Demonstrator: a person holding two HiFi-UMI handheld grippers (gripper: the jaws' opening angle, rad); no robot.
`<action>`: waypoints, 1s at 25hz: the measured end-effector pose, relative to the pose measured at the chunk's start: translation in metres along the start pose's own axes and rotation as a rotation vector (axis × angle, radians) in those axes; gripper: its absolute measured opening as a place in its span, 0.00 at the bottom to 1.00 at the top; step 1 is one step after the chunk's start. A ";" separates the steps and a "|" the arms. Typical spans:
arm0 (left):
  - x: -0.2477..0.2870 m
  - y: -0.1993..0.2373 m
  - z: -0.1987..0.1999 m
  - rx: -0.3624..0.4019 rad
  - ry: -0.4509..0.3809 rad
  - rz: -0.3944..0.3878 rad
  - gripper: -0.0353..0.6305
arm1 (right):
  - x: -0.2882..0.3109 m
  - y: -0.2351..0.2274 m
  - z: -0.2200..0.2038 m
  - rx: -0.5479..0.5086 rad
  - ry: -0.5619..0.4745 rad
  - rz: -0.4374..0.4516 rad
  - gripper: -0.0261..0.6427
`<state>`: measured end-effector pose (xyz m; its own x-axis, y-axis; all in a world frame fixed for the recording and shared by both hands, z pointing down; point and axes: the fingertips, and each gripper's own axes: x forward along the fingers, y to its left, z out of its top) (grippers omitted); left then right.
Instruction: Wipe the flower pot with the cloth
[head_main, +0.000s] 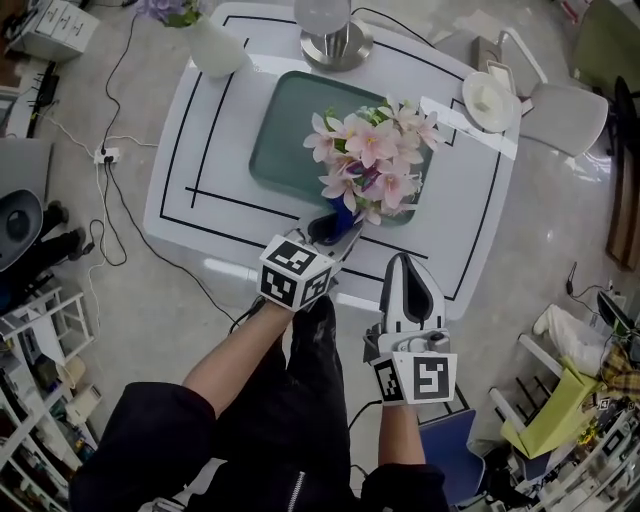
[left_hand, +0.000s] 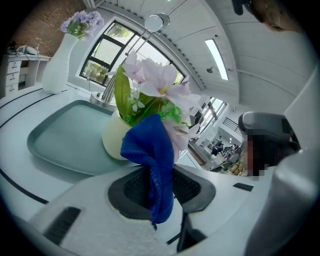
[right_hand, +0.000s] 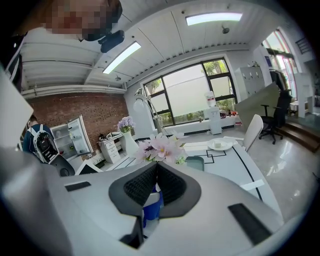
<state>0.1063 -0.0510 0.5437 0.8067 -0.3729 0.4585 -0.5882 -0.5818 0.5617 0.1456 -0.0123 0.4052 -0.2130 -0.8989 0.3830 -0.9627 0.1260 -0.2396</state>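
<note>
**At the table's near edge: cloth pinched, pot in the tray**

Closest to the person, the right gripper (head_main: 402, 264) hangs over the front edge of the white table (head_main: 180, 150). In the right gripper view its jaws are pressed together with nothing between them. Just beside it, the left gripper (head_main: 338, 238) reaches a little further in, and its jaws pinch a blue cloth (left_hand: 152, 160). The cloth's loose end sticks up past the tips and a corner hangs down behind the pads.

Right in front of the cloth stands the flower pot (left_hand: 114, 142), cream-coloured and round, sitting in a green tray (left_hand: 60, 135) near its front right corner. Whether the cloth touches the pot cannot be told. Pink flowers (head_main: 375, 160) spread wide over the pot and hide it from the head view.

Beyond the tray, at the table's far edge, are a lamp base (head_main: 335, 42) and, to its left, a white vase (head_main: 215, 45) with purple blooms. A white dish (head_main: 490, 98) lies at the far right corner, and a chair (head_main: 565, 115) stands just past it.
</note>
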 end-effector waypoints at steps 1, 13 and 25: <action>-0.005 0.000 0.000 -0.002 -0.004 -0.003 0.22 | 0.000 0.003 0.001 0.002 -0.003 -0.001 0.05; -0.108 0.007 0.029 0.154 -0.065 0.004 0.22 | -0.009 0.040 0.037 -0.034 -0.078 -0.048 0.05; -0.097 -0.078 0.056 0.245 -0.106 -0.155 0.22 | -0.035 0.029 0.072 -0.103 -0.143 -0.090 0.05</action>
<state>0.0770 -0.0099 0.4171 0.8947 -0.3320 0.2989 -0.4369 -0.7898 0.4304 0.1376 -0.0069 0.3208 -0.1066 -0.9581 0.2659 -0.9903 0.0782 -0.1152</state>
